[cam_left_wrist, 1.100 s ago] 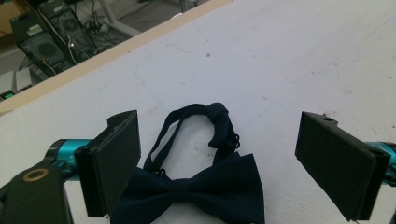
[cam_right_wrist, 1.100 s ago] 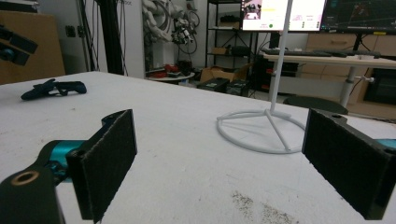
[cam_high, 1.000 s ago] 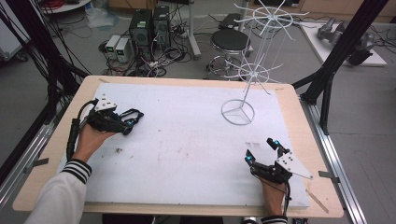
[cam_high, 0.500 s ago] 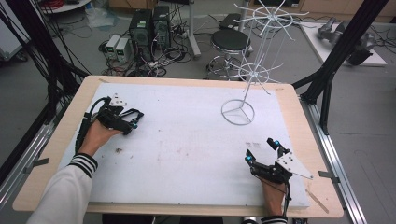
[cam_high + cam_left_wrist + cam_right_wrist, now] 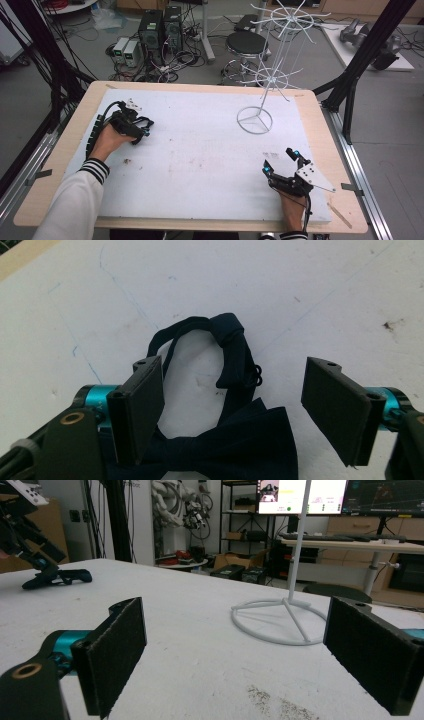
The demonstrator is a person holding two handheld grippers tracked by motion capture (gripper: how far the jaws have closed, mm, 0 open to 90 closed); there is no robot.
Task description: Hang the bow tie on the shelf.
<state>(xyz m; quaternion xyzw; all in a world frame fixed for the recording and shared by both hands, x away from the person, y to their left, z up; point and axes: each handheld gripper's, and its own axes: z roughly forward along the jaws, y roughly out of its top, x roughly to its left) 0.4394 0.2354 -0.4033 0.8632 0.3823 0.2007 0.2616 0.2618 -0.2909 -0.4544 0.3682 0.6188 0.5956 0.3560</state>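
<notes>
A navy bow tie (image 5: 240, 445) with its strap loop (image 5: 192, 325) lies flat on the white board. My left gripper (image 5: 234, 372) hangs open over it, one jaw on each side of the bow and strap. In the high view that left gripper (image 5: 141, 130) is at the board's left. From the right gripper view the bow tie (image 5: 62, 576) shows far off, under the left gripper (image 5: 30, 540). My right gripper (image 5: 281, 162) rests open near the front right of the board, nothing between its jaws (image 5: 235, 620).
A white wire display stand (image 5: 255, 120) with a ring base (image 5: 280, 622) stands at the back right of the white board (image 5: 200, 150). The wooden table edge (image 5: 65, 150) frames the board. Black frame posts, a stool and computers stand beyond the table.
My left hand and gripper have crept slightly forward and right over the bow tie. The right gripper has stayed put.
</notes>
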